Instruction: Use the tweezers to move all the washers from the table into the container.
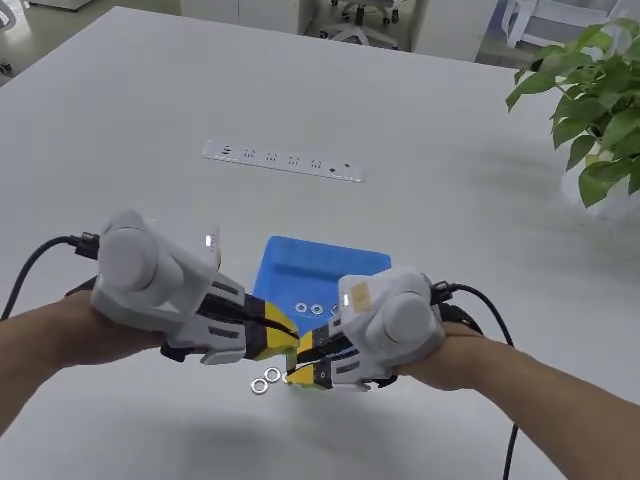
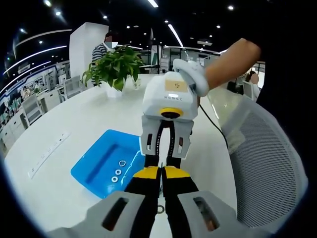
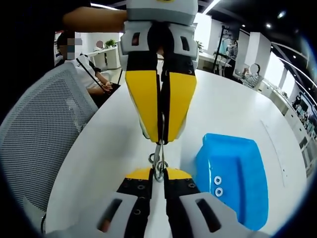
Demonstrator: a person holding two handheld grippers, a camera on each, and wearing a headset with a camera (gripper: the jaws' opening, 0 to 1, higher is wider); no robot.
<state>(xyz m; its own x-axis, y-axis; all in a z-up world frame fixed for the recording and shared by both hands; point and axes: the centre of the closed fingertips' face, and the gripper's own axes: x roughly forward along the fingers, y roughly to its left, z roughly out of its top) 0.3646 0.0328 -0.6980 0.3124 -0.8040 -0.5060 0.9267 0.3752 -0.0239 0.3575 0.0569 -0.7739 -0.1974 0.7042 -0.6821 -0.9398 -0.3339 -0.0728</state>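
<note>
Two hands, left (image 1: 70, 335) and right (image 1: 455, 355), bring the left gripper (image 1: 272, 330) and the right gripper (image 1: 310, 368) nose to nose low over a white table (image 1: 450, 200) in the head view. Two washers (image 1: 260, 386) lie loose on the table just below the tips. More rest inside the blue container (image 1: 325, 262) right behind. A power strip (image 1: 283, 160) and a potted plant (image 1: 600, 110) sit farther back.

From the left gripper view, its yellow-tipped jaws stand pressed almost together, facing the right gripper. Three washers lie in the container to the left, and one lies on the table between the jaws.

From the right gripper view, the metal tweezers (image 3: 160, 144) run between both grippers. The left gripper's jaws pinch one end, the right gripper's jaws close on the other. A washer lies on the table beside the tweezers, and two lie in the container on the right.
</note>
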